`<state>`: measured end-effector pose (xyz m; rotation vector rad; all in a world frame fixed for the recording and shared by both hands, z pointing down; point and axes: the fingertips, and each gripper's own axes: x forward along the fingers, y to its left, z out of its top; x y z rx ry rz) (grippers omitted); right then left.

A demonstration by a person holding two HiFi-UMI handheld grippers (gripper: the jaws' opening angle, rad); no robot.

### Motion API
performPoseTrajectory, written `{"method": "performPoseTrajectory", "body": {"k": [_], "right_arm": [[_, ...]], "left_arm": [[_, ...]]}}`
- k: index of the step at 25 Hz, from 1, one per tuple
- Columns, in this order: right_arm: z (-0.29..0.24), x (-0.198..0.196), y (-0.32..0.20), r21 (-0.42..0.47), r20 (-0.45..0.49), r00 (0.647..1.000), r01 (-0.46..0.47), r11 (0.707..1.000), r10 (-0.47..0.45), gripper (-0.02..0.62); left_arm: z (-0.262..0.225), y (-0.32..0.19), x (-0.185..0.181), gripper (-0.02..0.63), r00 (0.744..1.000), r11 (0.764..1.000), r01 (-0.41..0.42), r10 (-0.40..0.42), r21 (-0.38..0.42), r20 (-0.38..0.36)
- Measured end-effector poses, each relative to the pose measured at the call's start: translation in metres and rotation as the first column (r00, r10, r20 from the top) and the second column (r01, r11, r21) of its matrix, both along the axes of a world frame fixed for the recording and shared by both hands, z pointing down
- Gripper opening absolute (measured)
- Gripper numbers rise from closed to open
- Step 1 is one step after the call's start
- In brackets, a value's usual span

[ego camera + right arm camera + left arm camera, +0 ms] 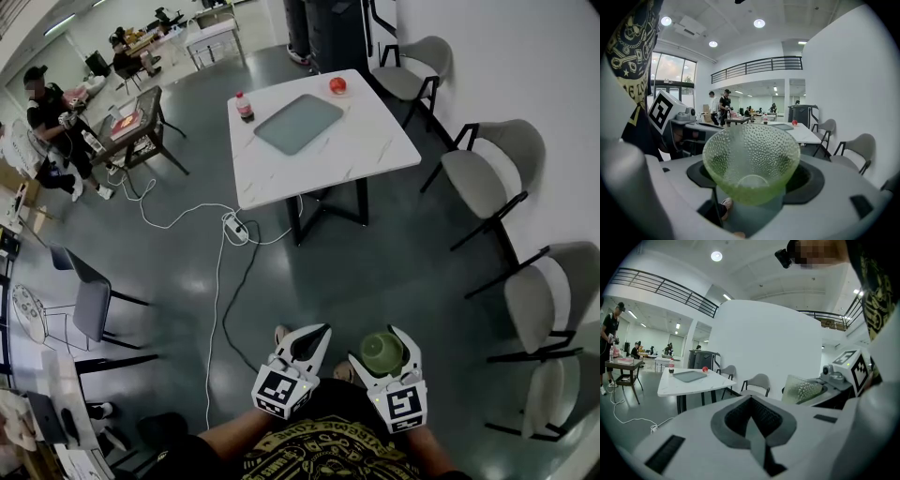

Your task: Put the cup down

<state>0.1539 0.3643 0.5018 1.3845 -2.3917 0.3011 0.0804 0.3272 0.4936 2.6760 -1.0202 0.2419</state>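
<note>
A green dimpled glass cup (382,350) (751,159) sits between the jaws of my right gripper (384,356) (752,187), which is shut on it. I hold it close to my body, high above the floor. The cup (801,391) also shows at the right of the left gripper view. My left gripper (314,336) (751,405) is beside it on the left, shut and holding nothing. Ahead stands a white table (375,141) (675,384) with a grey tray (298,123), a red apple (337,85) and a small bottle (244,105).
Grey chairs (487,173) line the white wall on the right. A white cable and power strip (234,228) lie on the dark floor left of the table. A dark chair (89,300) stands at the left. People sit at tables (131,122) far left.
</note>
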Motion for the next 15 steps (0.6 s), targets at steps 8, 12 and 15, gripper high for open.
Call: {"method": "performPoseTrajectory", "body": {"k": [8,12,15], "right_arm": [[0.003,-0.003,-0.005,-0.008,0.031,1.000,-0.005,1.000,0.005,0.385],[0.006,-0.006,-0.011,-0.008,0.045,0.999,-0.012,1.000,0.012,0.385],[0.000,-0.013,-0.018,-0.013,0.032,1.000,0.001,1.000,0.000,0.385]], "left_arm": [[0.001,-0.004,0.000,-0.005,1.000,1.000,0.001,-0.001,-0.007,-0.003],[0.002,-0.010,-0.006,-0.005,1.000,1.000,0.005,-0.005,-0.010,0.001],[0.000,-0.016,-0.013,-0.005,1.000,1.000,0.017,-0.017,-0.011,-0.006]]}}
